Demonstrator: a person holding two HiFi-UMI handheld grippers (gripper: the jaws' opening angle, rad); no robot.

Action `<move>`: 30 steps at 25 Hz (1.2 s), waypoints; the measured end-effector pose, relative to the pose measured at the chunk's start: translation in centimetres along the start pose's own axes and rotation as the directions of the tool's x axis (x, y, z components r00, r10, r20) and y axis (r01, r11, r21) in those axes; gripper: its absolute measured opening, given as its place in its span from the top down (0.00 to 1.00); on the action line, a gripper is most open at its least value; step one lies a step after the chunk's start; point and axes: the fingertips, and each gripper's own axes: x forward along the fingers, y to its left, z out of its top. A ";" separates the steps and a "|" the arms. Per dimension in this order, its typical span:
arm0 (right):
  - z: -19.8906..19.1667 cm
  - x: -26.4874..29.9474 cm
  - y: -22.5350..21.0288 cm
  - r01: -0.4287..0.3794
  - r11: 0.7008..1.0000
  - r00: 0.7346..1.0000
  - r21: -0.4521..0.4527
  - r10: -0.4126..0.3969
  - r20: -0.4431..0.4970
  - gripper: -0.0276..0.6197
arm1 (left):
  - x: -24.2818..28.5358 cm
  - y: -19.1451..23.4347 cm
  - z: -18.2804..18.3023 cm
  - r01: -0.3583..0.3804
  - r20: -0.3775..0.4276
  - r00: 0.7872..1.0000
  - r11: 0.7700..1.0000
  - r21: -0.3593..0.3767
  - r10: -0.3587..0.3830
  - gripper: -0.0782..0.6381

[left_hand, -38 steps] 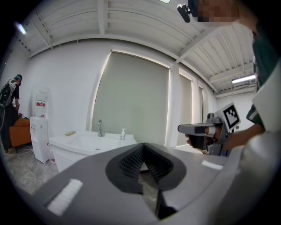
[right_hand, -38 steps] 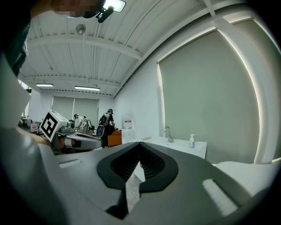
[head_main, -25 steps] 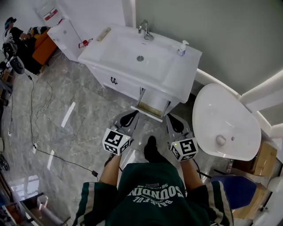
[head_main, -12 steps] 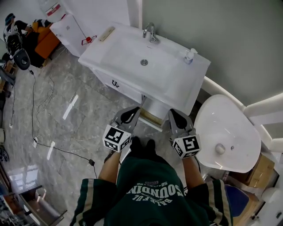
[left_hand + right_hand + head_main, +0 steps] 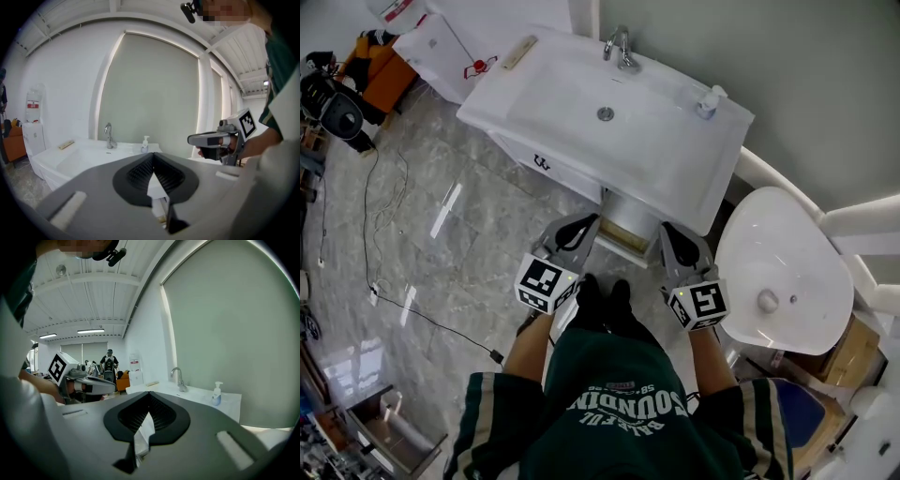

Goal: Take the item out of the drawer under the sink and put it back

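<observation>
The white sink vanity (image 5: 581, 112) stands in front of me. Under its right half a drawer (image 5: 626, 240) is pulled out a little, and only a tan strip of its inside shows. No item from the drawer is in sight. My left gripper (image 5: 584, 223) points at the drawer's left side and my right gripper (image 5: 668, 231) at its right side, both just short of it. Each is shut with nothing held. The left gripper view has its shut tips (image 5: 153, 155) in front of the basin, and the right gripper view has its tips (image 5: 149, 393) shut too.
A white toilet (image 5: 783, 267) stands close on the right, with a cardboard box (image 5: 855, 345) behind it. A faucet (image 5: 622, 47) and a soap dispenser (image 5: 707, 102) sit on the vanity top. A black cable (image 5: 389, 300) trails over the marble floor at the left.
The view has shifted closer over the vanity, so less of the drawer shows under the counter. Both grippers stay shut, side by side in front of the drawer.
</observation>
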 end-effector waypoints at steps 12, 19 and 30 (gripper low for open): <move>-5.0 4.0 0.6 -0.077 0.996 0.992 -0.053 0.070 -0.108 0.95 | 1.8 1.9 -4.2 0.022 -0.042 0.999 0.999 -0.030 -0.023 0.82; -10.4 5.6 1.3 -0.113 0.989 0.975 -0.095 0.092 -0.201 0.95 | 2.4 2.8 -8.4 0.029 -0.078 0.996 0.997 -0.069 -0.034 0.82; -19.0 8.3 2.1 -0.214 0.971 0.920 -0.104 0.164 -0.355 0.80 | 2.8 4.0 -14.0 0.013 -0.117 0.993 0.992 -0.123 -0.028 0.82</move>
